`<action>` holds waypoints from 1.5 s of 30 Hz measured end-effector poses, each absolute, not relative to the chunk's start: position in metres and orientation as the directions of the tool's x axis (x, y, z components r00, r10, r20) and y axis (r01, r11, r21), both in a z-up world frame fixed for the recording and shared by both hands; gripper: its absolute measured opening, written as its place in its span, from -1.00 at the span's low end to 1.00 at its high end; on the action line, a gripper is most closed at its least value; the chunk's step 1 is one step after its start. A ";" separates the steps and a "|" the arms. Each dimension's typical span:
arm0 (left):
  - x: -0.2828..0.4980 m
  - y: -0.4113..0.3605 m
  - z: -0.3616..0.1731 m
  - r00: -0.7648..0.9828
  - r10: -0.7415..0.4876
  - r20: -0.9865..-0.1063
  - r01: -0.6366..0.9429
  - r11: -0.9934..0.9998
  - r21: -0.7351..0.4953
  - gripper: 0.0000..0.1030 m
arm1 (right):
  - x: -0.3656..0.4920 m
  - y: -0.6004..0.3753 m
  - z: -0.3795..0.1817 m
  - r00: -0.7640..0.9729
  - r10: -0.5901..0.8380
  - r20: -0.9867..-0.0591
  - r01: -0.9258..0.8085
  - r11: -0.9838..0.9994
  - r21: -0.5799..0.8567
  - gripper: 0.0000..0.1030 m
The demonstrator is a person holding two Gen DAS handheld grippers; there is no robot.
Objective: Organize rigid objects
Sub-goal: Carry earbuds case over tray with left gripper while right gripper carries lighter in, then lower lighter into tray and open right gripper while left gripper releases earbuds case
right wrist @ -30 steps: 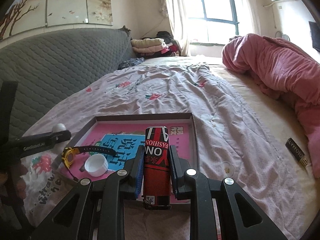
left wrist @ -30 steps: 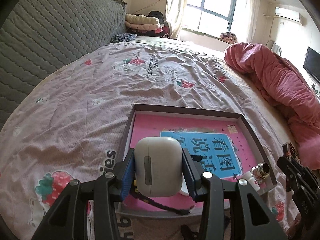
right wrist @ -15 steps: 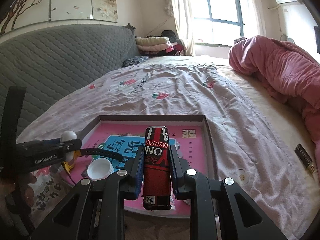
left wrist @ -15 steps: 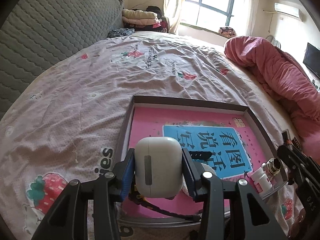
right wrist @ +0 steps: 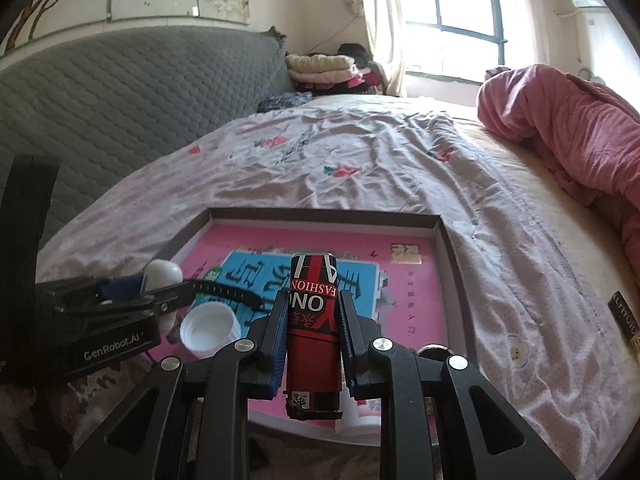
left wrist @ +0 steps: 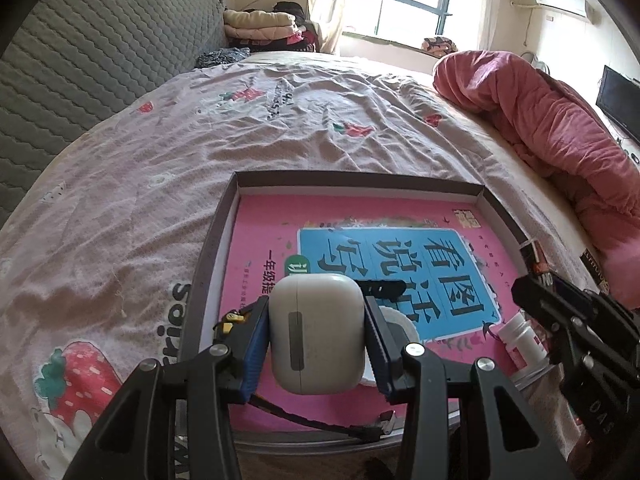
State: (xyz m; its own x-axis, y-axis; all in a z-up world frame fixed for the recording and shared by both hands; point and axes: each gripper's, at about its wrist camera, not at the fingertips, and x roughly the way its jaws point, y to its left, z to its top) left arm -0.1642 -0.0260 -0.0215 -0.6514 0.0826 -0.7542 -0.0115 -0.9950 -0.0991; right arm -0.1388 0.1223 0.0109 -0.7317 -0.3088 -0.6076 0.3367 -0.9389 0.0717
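My left gripper [left wrist: 317, 322] is shut on a white earbud case [left wrist: 318, 332], held just above the near left part of a shallow brown-rimmed tray [left wrist: 218, 232] lined with a pink and blue book cover. My right gripper [right wrist: 313, 322] is shut on a red and black lighter [right wrist: 314, 320], hovering over the tray's [right wrist: 450, 248] near edge. In the tray lie a black-strapped watch [left wrist: 380, 289], a white cap [right wrist: 208, 330] and a small white bottle [left wrist: 520, 340]. In the right wrist view the left gripper [right wrist: 160, 294] and the case [right wrist: 162, 274] show at the left.
The tray rests on a wrinkled pinkish bedsheet [left wrist: 140, 184] with strawberry prints. A bunched pink duvet [left wrist: 552, 136] lies along the right. A grey quilted headboard [right wrist: 120, 92] runs on the left. A small dark packet [right wrist: 626, 318] lies on the sheet right of the tray.
Both grippers have come down and closer over the tray with their objects still held. The tray looks larger and nearer in both views.
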 end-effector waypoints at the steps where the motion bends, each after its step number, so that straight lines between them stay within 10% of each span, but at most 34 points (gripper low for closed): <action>1: -0.164 -0.026 -0.022 -0.651 0.082 -0.755 -0.011 -0.995 -0.099 -0.13 | -0.139 0.121 0.010 -0.726 -0.313 -0.612 0.343 -0.937 0.071 -0.56; 45: -0.167 -0.027 -0.032 -0.619 0.100 -0.779 -0.002 -0.992 -0.126 -0.13 | -0.159 0.098 -0.030 -0.595 -0.199 -0.779 0.329 -0.944 -0.010 -0.56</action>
